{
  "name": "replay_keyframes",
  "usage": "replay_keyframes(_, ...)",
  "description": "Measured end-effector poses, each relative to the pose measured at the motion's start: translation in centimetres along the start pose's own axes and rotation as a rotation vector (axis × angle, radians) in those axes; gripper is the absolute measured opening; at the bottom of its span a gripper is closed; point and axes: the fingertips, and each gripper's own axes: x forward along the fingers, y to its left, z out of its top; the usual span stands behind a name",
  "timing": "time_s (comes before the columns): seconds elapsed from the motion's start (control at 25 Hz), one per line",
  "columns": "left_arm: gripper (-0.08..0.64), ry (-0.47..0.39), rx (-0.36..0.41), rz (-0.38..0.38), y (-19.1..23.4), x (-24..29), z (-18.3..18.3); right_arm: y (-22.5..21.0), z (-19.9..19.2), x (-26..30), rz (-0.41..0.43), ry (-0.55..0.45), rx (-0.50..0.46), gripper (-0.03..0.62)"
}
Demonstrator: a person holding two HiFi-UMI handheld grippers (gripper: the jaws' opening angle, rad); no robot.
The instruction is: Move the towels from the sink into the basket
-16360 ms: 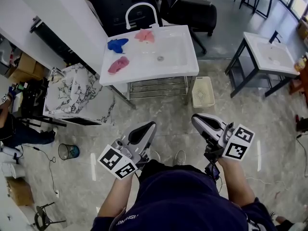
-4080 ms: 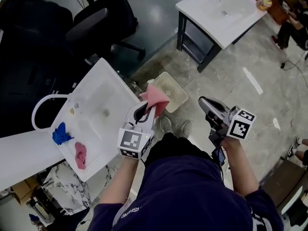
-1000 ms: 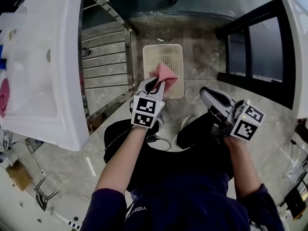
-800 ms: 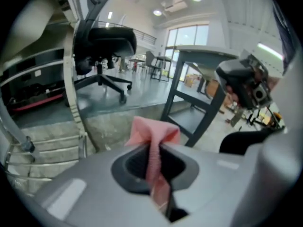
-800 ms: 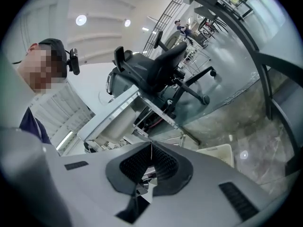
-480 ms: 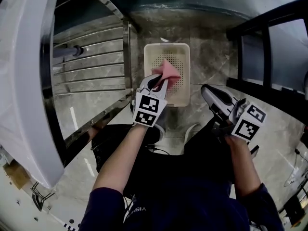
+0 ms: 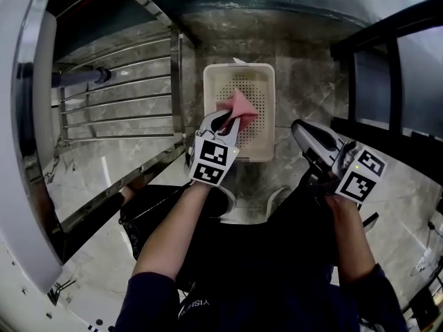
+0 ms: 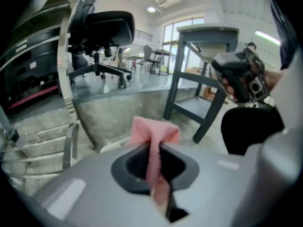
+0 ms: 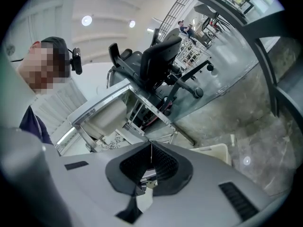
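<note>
The grey marbled stone floor (image 7: 304, 81) carries a cream perforated plastic basket (image 7: 269, 126) — it stands between the chrome legs of a sink stand (image 7: 175, 75) and a black metal frame (image 7: 344, 61).

Head view: basket (image 7: 268, 116) sat on the floor (image 7: 304, 61) at upper ctr of frame. Left tool (image 7: 225, 120) was over the basket's lower-left part, w/ towel (image 7: 240, 107) pinched btwn its jaws & sticking out over the basket's inside. Right tool (image 7: 304, 131) was just right of the basket, lower in frame, jaws together w/ nothing btwn. Sink (image 7: 21, 185) ran down the frame's left edge, w/ rack bars (image 7: 118, 109) beneath it, left of the basket. Table frame (image 7: 377, 54) stood at upper right.
</note>
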Motion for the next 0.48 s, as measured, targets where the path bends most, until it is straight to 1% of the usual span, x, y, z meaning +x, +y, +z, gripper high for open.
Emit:
replay_keyframes(0.16, 0.021, -0.005, 0.012, 0.001, 0.2, 0.6, 0.0, -0.7, -0.5, 0.0, 0.003, -0.013, 0.011, 0.009)
replay_keyframes(0.36, 0.023, 0.022, 0.012, 0.01, 0.6, 1.1, -1.1, -1.1, -1.1, 0.0, -0.001, -0.012, 0.016, 0.009)
replay_keyframes(0.48, 0.029, 0.032, 0.006, 0.001, 0.4, 1.1, -1.7, -1.1, -1.3, 0.1, 0.006, -0.01, 0.022, 0.008)
